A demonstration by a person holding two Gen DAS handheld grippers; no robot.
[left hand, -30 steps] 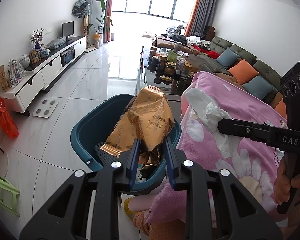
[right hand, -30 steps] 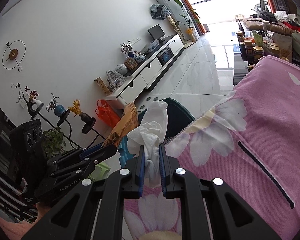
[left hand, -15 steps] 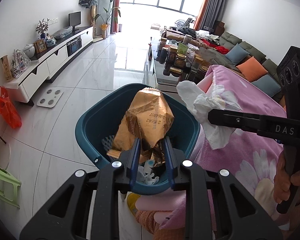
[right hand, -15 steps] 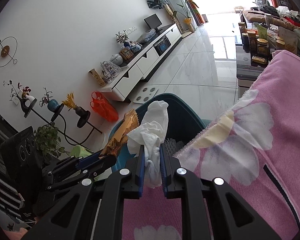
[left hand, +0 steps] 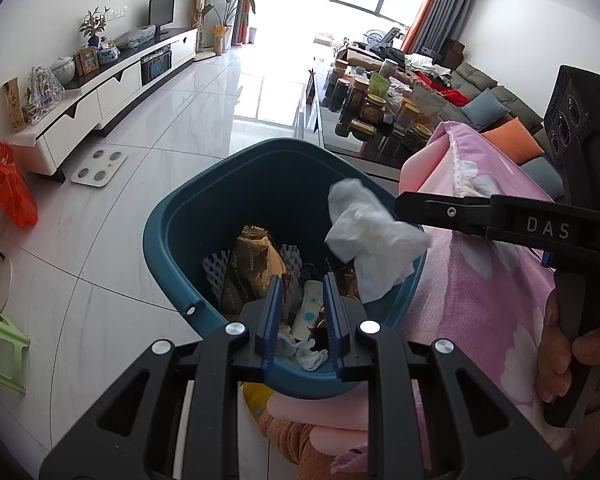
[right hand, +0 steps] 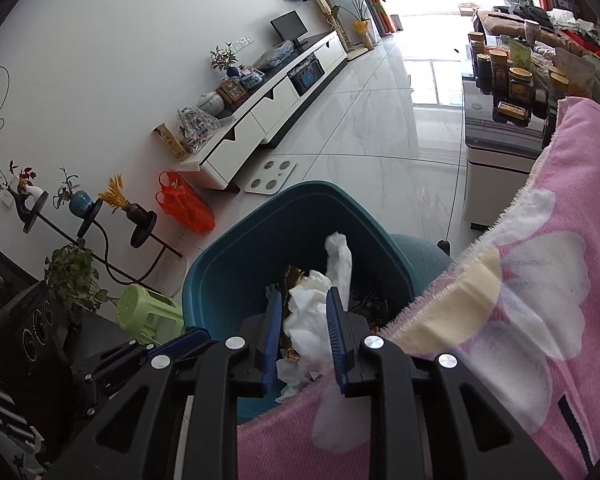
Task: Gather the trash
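While both grippers hang over the teal bin (left hand: 172,236), the right gripper (right hand: 303,312) has its jaws opening with the white tissue (right hand: 312,320) between them. Tissue is crumpled and sits above the bin's mouth. Right wrist view shows daylight between the left pad and the tissue; it lies close against the right pad, and I cannot tell if it touches. Left wrist view shows the tissue (left hand: 370,236) blurred just off the right gripper's tip (left hand: 404,210), over the bin's right rim.

Left gripper (left hand: 300,300): jaws a narrow gap apart, nothing between them. Through the gap only the bin's contents show.

Gold snack bag (left hand: 252,268) lies inside the bin, crumpled, resting on white foam netting (left hand: 214,272). More scraps under it: a small white packet (left hand: 306,312) and a wad of white paper (left hand: 306,354) near the front wall.

Bin stands on the white tiled floor (left hand: 100,240), just beside the pink flowered blanket (left hand: 484,292), which covers the surface on the right. Blanket edge overlaps the bin's near rim in the right wrist view.

A person's hand (left hand: 560,356) grips the right gripper's handle at the frame's right edge.

Background: a green plastic stool (right hand: 150,314) and an orange bag (right hand: 184,204) on the floor to the left of the bin, well apart from it.
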